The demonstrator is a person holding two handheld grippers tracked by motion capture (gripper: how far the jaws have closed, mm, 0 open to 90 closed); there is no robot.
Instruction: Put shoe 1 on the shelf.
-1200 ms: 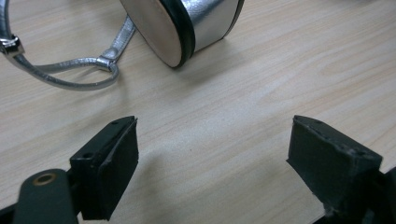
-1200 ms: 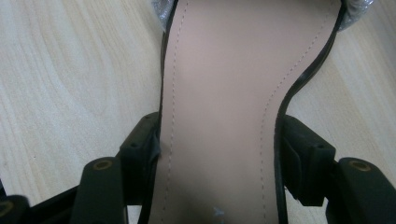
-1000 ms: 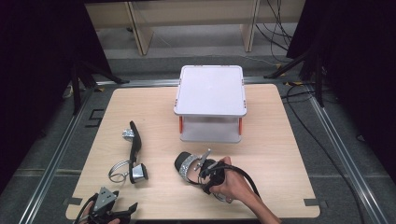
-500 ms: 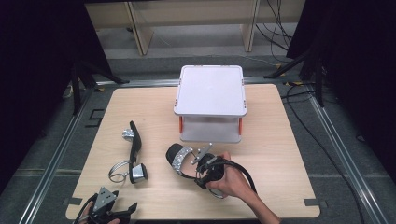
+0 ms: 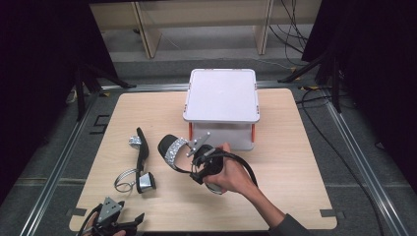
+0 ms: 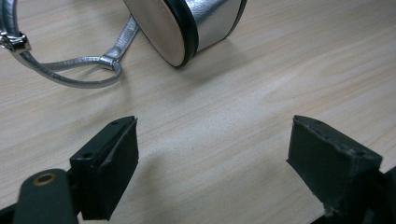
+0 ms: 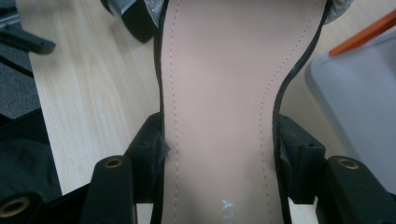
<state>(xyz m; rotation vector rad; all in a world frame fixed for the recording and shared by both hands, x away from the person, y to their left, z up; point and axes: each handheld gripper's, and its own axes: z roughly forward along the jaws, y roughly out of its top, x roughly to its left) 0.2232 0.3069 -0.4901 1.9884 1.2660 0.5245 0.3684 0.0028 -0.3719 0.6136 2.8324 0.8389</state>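
Observation:
Two silver-and-black sandals are on the wooden table. One sandal lies on its side at the left, its silver heel and thin ankle strap just beyond my left gripper, which is open at the table's front edge. My right gripper is shut on the second sandal, held above the table in front of the box. Its jaws press on both edges of the beige insole.
A white lidded box with orange latches stands at the back centre, close behind the lifted sandal. Its grey wall is to the right of the held sandal. Metal rails run along the table's sides.
My right gripper has carried the second sandal leftward and up, away from the table's front. The left gripper and the lying sandal have stayed put.

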